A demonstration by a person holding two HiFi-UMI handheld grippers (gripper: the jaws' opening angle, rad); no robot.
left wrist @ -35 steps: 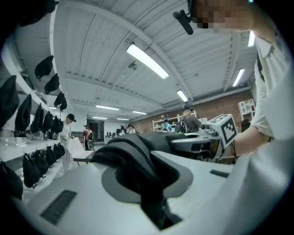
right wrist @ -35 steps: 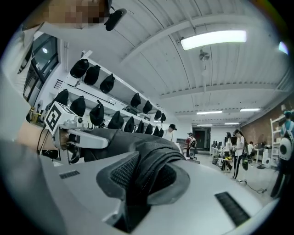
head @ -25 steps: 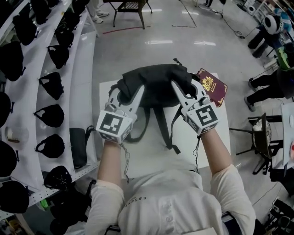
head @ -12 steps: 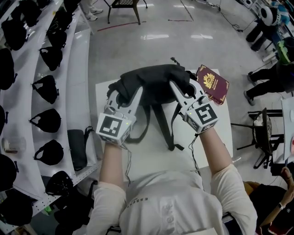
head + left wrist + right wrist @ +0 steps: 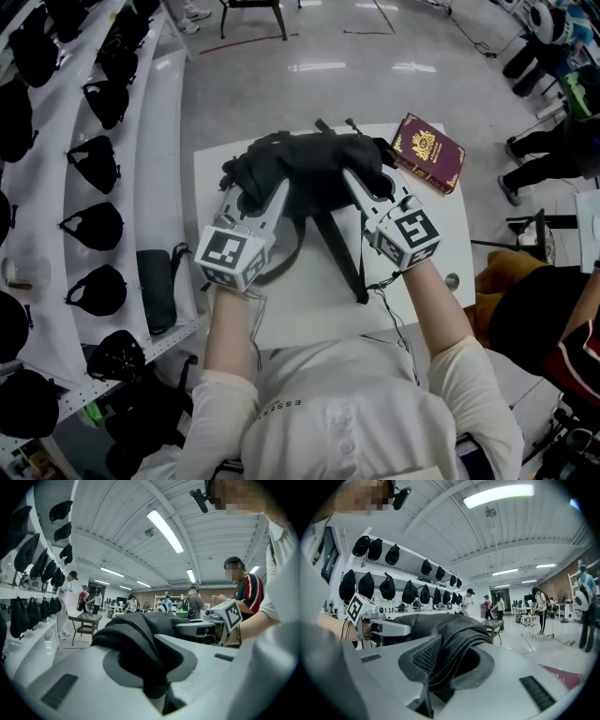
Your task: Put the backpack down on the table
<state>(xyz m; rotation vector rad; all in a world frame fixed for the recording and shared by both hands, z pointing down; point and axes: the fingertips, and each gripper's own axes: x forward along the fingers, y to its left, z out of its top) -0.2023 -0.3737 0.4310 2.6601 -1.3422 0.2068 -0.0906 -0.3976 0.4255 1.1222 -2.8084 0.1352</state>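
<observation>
White table [image 5: 309, 305] beside wall shelves [image 5: 155, 159] holding black items [image 5: 95, 226]

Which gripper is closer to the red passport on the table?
Right. The right gripper clamps the backpack on the side by the passport; the left gripper clamps its far side.

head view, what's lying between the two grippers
In the head view the black backpack spans the gap between the left gripper and the right gripper, each shut on one side of it; nearer the person, its straps trail on the white table.
</observation>
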